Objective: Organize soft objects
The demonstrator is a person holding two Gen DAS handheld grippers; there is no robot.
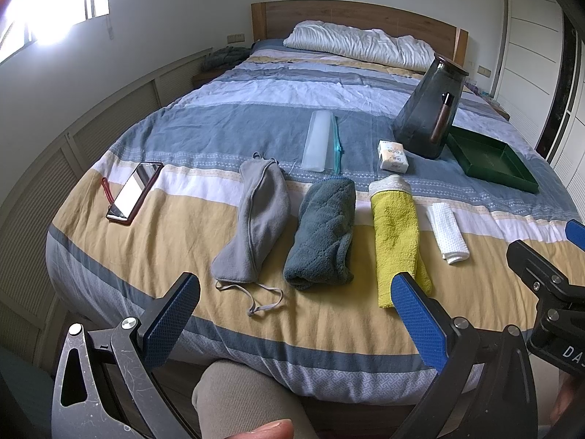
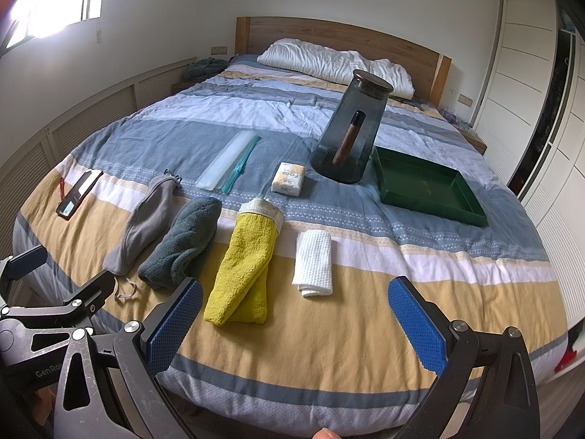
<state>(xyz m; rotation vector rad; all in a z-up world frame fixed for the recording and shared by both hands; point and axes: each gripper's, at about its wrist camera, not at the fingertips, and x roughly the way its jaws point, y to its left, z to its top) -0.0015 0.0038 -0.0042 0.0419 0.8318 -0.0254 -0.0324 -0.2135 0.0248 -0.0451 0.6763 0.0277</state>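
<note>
On bed (image 2: pixel 365 329) | four folded cloths: grey (image 2: pixel 142 223), teal (image 2: pixel 182 243), yellow (image 2: pixel 243 270), white (image 2: pixel 313 261)

Striped bed (image 2: pixel 365 314) bears four folded cloths (image 2: pixel 241 274), phone (image 2: pixel 78 192), jar (image 2: pixel 351 128), tray (image 2: pixel 431 186)

Wooden-headboard bed (image 1: pixel 360 14) between a glaring window (image 1: pixel 55 3) and, seemingly, white wardrobe doors (image 2: pixel 526 84).
</note>
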